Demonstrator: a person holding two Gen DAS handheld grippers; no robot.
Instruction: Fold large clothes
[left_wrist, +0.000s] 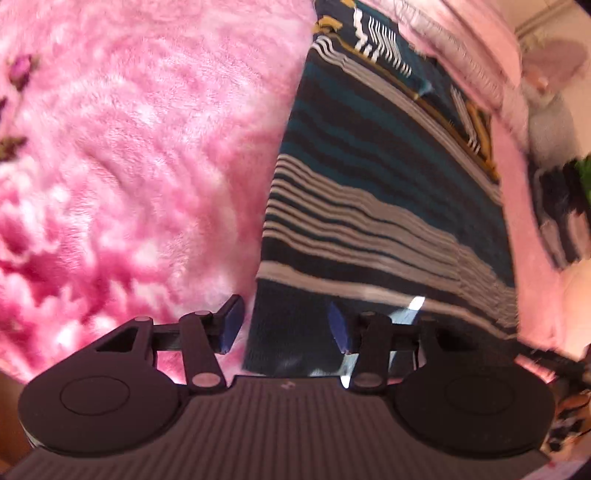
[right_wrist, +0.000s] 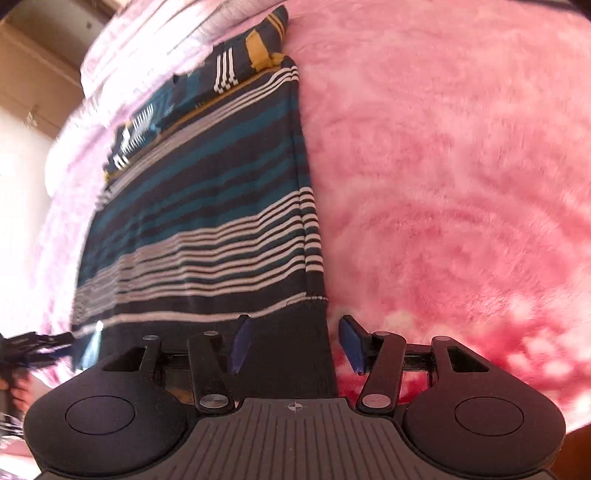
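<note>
Sweater (left_wrist: 369, 206), dark navy with teal and white stripes and some mustard patches at its far end, lies flat on a fluffy pink blanket (left_wrist: 140, 155) covering the bed. It looks folded into a long strip, its sides running straight away from both cameras.

Left gripper (left_wrist: 284, 326) hangs over the near left corner of the sweater. Its fingers (left_wrist: 232, 325) are spread, one over the blanket just beside the cloth edge, the other over the dark hem band; whether they touch the cloth I cannot tell.

Right gripper (right_wrist: 295, 343) sits at the near right corner. Its fingers (right_wrist: 351, 343) are spread too, one over the hem band and one over the blanket, the sweater's right edge running between them. Nothing is pinched.

Both views are blurred, so finer detail of the far end is unclear.
</note>
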